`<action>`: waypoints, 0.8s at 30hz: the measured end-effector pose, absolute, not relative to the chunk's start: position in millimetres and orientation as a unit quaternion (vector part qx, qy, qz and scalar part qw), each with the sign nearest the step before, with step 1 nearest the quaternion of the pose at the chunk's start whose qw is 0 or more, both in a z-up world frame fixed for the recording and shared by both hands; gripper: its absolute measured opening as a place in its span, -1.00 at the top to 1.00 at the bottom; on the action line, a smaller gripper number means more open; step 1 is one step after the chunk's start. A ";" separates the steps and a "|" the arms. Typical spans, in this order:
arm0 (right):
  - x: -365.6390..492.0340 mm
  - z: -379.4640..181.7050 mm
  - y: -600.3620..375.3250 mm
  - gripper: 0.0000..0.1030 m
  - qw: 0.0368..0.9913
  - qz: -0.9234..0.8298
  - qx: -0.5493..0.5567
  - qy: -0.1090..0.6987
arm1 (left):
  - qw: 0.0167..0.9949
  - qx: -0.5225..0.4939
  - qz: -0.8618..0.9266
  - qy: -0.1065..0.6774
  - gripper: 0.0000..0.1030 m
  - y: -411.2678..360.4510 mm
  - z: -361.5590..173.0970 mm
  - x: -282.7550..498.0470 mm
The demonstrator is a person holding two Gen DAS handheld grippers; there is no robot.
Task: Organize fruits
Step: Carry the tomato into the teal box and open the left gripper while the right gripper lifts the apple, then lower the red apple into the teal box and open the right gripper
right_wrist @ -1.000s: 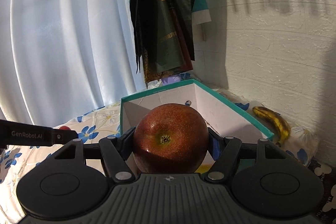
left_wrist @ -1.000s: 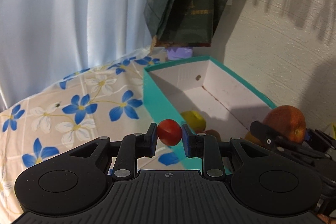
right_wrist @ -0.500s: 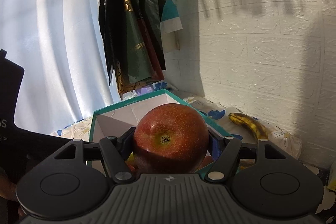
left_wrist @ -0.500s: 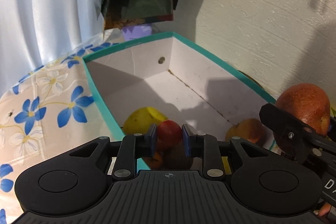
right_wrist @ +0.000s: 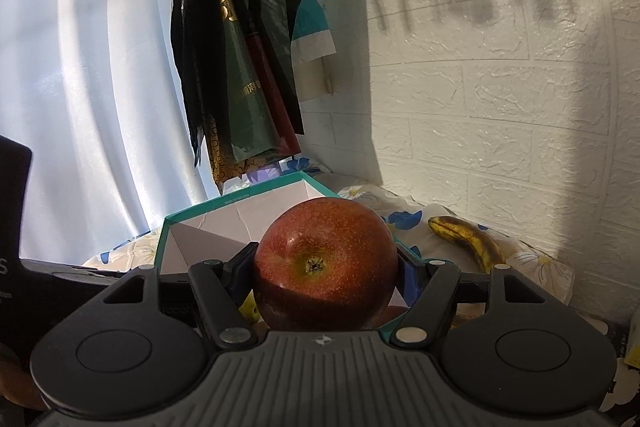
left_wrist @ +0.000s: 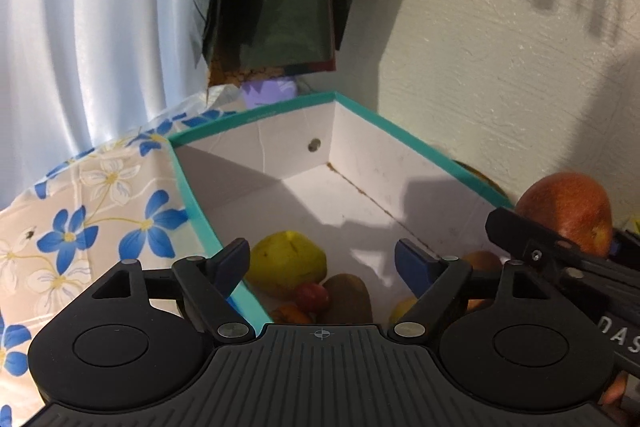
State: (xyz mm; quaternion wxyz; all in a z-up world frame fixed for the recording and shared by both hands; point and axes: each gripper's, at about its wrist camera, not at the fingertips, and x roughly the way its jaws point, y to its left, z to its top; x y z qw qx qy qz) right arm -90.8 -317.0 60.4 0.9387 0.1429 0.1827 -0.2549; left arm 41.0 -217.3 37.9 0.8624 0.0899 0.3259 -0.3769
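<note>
While my left tongs (left_wrist: 322, 261) hang over the near end of the teal-rimmed box (left_wrist: 404, 137), their jaws have just been opening and now stand wide apart with nothing between them — the small red fruit (left_wrist: 312, 297) lies on the box floor below. It rests among other fruit there: a yellow one (left_wrist: 286, 261) just behind it, a brown one (left_wrist: 348, 297) touching its right side, and an orange piece (left_wrist: 290, 314) at the near edge. More orange and yellow fruit shows past the right finger, too hidden to name.

My right tongs (right_wrist: 325, 269) are clamped on a big red apple (right_wrist: 324, 263), its stem end facing the camera, held up in front of the box — both pads press its sides. From the left view the apple sits at the far right, above the box's right wall.

On the flowered cloth (left_wrist: 80, 223) right of the box lies a spotted banana (right_wrist: 468, 241), close to the white brick wall (right_wrist: 500, 115). Dark bags (right_wrist: 236, 59) hang behind the box beside a pale curtain (left_wrist: 96, 27).
</note>
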 end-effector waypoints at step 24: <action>-65.9 51.2 -297.3 -0.33 0.945 -0.231 0.105 0.208 | 0.913 0.017 -0.191 0.359 -0.97 -85.5 60.7 18.9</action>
